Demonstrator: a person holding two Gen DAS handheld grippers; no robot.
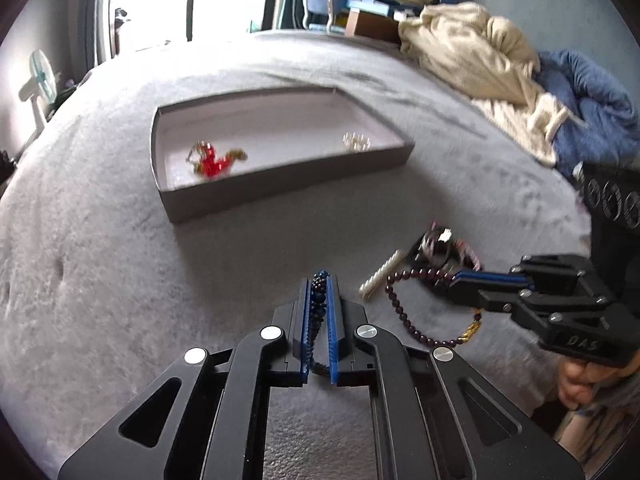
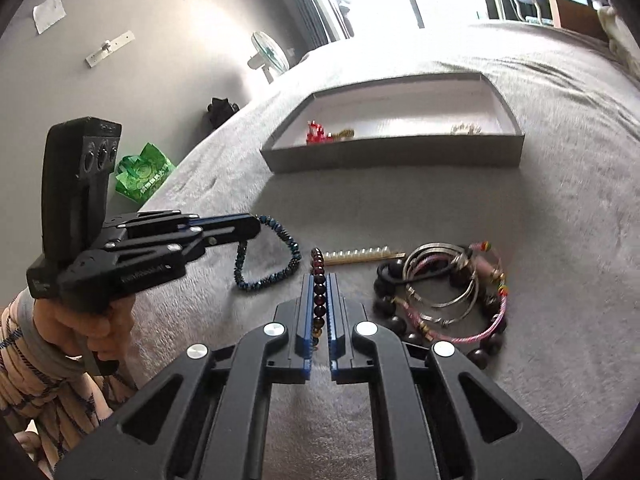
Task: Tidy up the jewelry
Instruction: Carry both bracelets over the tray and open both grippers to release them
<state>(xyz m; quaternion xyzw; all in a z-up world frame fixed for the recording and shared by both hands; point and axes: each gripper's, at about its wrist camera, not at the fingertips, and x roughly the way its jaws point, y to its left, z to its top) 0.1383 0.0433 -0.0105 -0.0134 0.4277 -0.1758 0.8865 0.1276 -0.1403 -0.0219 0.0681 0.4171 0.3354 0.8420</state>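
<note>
My left gripper (image 1: pixel 319 280) is shut on a dark blue bead bracelet (image 1: pixel 319 294); in the right wrist view the bracelet (image 2: pixel 276 258) hangs from the left gripper (image 2: pixel 256 228) down to the bed. My right gripper (image 2: pixel 319 280) is shut on a dark red bead bracelet (image 2: pixel 319 276), which also shows in the left wrist view (image 1: pixel 416 304) under the right gripper (image 1: pixel 450 286). A grey tray (image 1: pixel 280 184) farther off holds a red jewel piece (image 1: pixel 210 162) and a pearl piece (image 1: pixel 356 141).
A pearl bar clip (image 2: pixel 360 256) and a heap of bangles and cords (image 2: pixel 444 292) lie on the grey bed cover to the right. Cream and blue blankets (image 1: pixel 500 64) are piled at the far right. A fan (image 2: pixel 270 54) stands beyond the bed.
</note>
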